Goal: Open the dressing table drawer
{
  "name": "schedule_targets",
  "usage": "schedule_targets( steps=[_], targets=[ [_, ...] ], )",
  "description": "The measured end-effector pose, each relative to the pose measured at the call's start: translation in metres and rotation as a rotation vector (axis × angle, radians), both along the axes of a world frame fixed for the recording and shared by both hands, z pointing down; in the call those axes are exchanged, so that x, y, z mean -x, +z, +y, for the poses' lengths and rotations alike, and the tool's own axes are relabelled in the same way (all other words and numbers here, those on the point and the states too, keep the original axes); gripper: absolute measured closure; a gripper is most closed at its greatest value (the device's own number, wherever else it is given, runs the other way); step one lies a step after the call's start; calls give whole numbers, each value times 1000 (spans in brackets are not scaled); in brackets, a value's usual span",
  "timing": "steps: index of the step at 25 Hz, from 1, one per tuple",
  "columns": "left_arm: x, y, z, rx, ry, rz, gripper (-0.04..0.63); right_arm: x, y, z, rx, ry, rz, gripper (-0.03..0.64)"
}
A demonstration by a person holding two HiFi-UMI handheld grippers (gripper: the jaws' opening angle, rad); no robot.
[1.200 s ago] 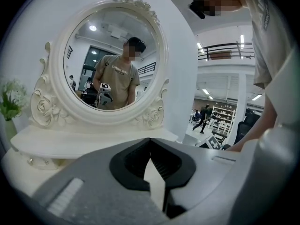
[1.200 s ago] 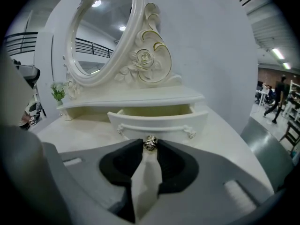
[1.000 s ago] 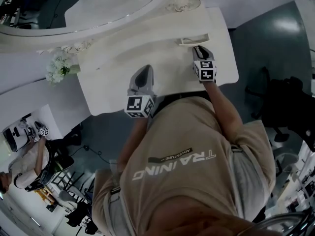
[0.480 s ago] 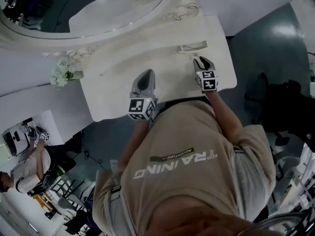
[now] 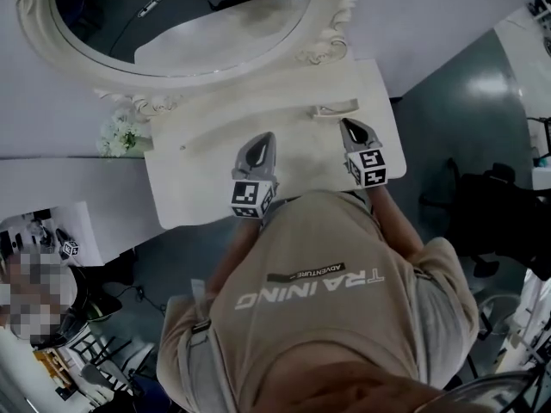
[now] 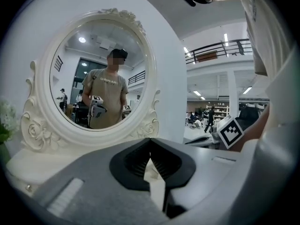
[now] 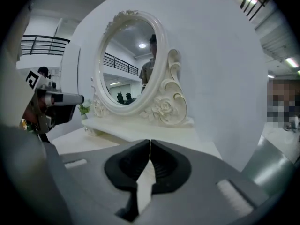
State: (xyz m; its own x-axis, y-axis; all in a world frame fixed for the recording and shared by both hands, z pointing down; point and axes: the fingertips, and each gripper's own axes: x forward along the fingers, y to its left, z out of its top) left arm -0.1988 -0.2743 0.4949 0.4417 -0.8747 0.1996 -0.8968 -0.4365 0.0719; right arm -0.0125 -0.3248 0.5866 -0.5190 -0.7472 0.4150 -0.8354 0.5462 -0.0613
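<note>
The white dressing table (image 5: 202, 175) stands under me, with its oval mirror (image 5: 185, 24) at the back. A small shallow drawer (image 5: 336, 107) juts out from the mirror's base shelf at the right. My right gripper (image 5: 347, 124) hovers just in front of it, apart from it; its jaws are closing with nothing between them, and in the right gripper view (image 7: 150, 142) the tips meet. My left gripper (image 5: 263, 138) hangs over the middle of the table top, shut and empty (image 6: 150, 142).
White flowers (image 5: 120, 134) stand at the table's left end. The wall rises behind the mirror. A black chair (image 5: 499, 218) is on the floor to the right, and a seated person (image 5: 39, 291) at the lower left. The table's front edge lies against my body.
My right gripper has drawn back from the small drawer and risen. The left gripper has risen a little over the table top.
</note>
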Motion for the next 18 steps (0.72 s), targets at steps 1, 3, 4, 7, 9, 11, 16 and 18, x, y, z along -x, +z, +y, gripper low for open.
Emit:
schedule_targets(
  steps=[1,3,4,7,9,11,16,18],
  targets=[
    [0,-7,-1,-15,2,0,588,4,-15,0,-25,-15,-9,612],
    [1,-19,-5,-43,2,-2,588,13,-43,-1,-85,-49,-25,612],
    [3,-25,-8,-54,2,-1,588,18,-56,-2,-113,-66,-34,612],
    [10,-42,-15,-85,-2,4,588,34,-94,0,-174,-113,-63,612],
    [17,-54,-21,-105,-9,7,588,43,-116,-1,-212,-138,-67,612],
    [25,-65,-25,-128,-22,10,588,49,-136,-4,-257,-149,-50,612],
    [46,-66,-23,-125,-60,41,588,47,-155,-9,-284,-138,-20,612],
    [53,-62,-25,-115,-67,46,588,48,-153,-9,-274,-146,-7,612]
  ],
)
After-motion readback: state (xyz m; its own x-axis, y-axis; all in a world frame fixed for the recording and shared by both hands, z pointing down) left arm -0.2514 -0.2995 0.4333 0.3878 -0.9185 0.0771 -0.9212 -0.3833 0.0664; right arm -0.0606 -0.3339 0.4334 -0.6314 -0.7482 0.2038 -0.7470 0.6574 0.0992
